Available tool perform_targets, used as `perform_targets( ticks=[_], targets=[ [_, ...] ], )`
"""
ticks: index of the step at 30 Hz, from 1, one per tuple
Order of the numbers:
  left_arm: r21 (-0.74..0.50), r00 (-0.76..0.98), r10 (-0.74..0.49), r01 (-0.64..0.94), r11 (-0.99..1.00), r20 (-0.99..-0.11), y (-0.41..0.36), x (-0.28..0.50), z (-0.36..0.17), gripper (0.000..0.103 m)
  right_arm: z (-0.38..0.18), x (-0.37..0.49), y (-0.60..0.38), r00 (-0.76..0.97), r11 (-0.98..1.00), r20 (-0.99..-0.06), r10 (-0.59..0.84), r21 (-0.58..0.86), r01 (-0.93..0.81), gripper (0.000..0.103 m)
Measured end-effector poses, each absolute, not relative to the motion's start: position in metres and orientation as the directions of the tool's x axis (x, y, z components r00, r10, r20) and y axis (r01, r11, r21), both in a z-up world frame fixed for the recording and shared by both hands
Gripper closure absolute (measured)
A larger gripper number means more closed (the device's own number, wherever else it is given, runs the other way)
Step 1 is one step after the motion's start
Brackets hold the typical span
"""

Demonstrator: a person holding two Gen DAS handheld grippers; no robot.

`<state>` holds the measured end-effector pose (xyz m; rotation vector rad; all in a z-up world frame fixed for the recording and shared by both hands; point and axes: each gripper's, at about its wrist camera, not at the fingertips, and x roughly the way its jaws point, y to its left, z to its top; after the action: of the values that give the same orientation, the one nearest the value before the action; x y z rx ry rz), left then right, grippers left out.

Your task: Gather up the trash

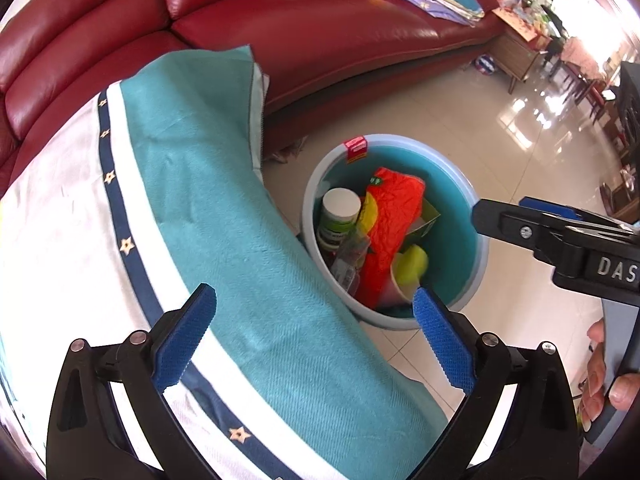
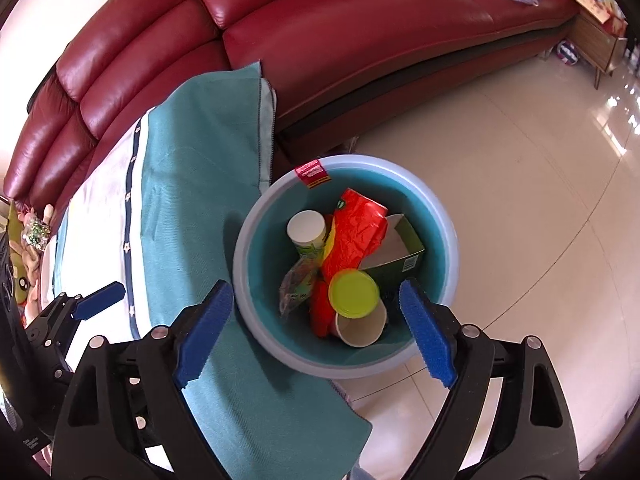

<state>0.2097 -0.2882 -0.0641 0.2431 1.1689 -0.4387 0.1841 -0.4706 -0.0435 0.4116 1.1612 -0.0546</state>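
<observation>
tiled floor [image 2: 520, 208] bears a teal bin [image 2: 256, 320]; red sofa [image 2: 360, 52] beside.

The bin [image 2: 256, 216] stands on the floor [image 2: 520, 200] between cloth [image 2: 192, 184] and sofa [image 2: 360, 40].

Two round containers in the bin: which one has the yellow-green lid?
The paper cup nearest the right gripper; its lid sits loose. The white-topped tub lies farther back.

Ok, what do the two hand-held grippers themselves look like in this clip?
Both are alike. The left hand-held gripper and the right hand-held gripper have glossy black plastic linkage arms with silver rivets, and each finger carries a blue textured pad. The right one's body, seen from the left wrist view, bears white letters "DAS". No cables or sleeves show.
</observation>
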Motion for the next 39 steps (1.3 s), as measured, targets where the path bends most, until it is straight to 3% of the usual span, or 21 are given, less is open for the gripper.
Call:
perform_targets(
  ticks=[14, 22, 39],
  targets=[
    [-0.056, 0.391, -0.235, 0.417, 0.907, -0.89, -0.246, 0.166, -0.026, 0.004, -0.013, 0.134, -0.442, 0.405, 0.949, -0.909, 0.097, 0.207, 0.237, 0.015],
    [-0.097, 0.421, -0.261, 0.373, 0.923, -0.869, -0.221, 0.14, -0.01, 0.004, 0.004, 0.104, -0.412, 0.417, 0.978, -0.907, 0.066, 0.141, 0.151, 0.008],
    [-0.112, 0.479, -0.258, 0.31, 0.944, -0.839, -0.187, 0.101, 0.007, 0.004, 0.015, 0.065, -0.386, 0.437, 0.988, -0.897, 0.056, 0.113, 0.104, 0.007]
  ],
)
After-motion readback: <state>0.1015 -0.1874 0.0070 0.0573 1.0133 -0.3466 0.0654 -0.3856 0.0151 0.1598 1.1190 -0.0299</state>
